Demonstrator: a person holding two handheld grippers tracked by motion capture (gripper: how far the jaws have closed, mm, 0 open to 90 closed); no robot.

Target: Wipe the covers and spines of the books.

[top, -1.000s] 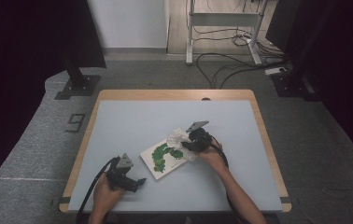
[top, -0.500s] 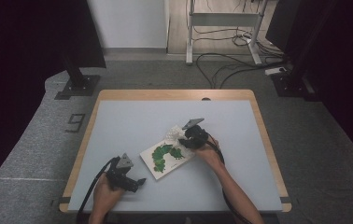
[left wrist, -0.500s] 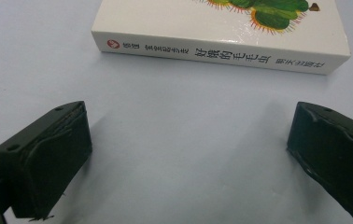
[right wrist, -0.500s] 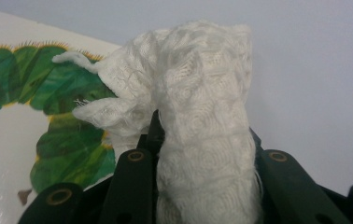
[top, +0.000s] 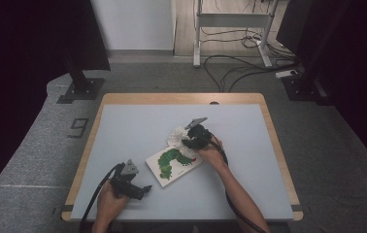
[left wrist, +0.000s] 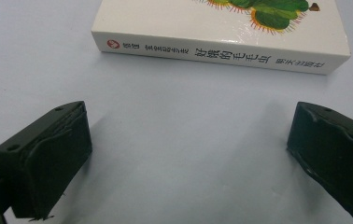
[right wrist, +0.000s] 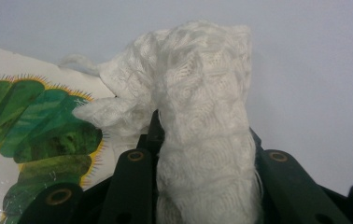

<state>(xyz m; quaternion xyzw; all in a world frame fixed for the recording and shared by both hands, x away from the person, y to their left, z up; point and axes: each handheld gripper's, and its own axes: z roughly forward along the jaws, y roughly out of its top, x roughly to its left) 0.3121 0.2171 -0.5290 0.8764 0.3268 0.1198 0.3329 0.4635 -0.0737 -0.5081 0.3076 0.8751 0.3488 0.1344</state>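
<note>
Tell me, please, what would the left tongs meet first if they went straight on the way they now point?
Most likely the spine of the book: it lies straight ahead of the open left tongs, with bare table between. How far off it is is hard to judge.

We see pale blue table (top: 123,126) with wooden rim on grey carpet floor (top: 31,155); white wall (top: 133,24) behind; metal stand (top: 230,22) with tangled cables (top: 240,60) at back; dark curtains (top: 26,43) either side; black stand foot (top: 82,90); number nine (top: 78,127) marked on floor.
</note>
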